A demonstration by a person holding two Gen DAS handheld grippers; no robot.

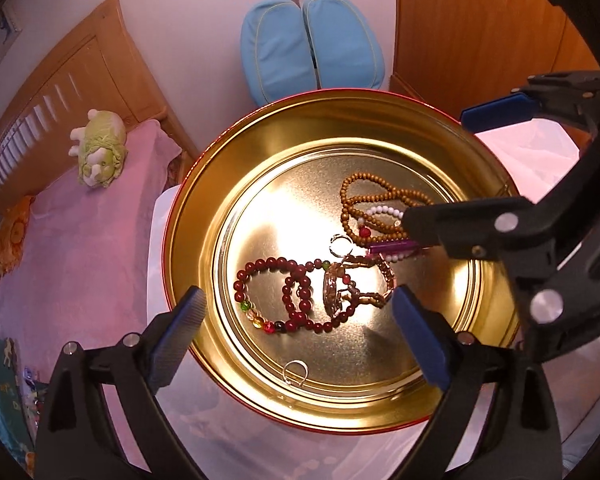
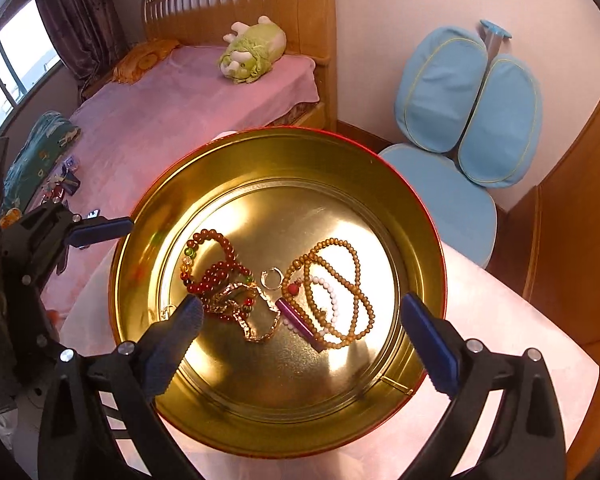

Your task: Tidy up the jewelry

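A round gold tin with a red outer rim holds the jewelry. Inside lie a dark red bead bracelet, a brown wooden bead necklace, a white bead strand with a purple tube, a gold chain and two silver rings. My left gripper is open over the tin's near side. My right gripper is open above the tin; in the left view one of its fingers reaches over the necklace.
The tin sits on a table with a pink cloth. A bed with a pink cover and a green plush toy lies beyond. A blue chair and wooden cabinet stand behind.
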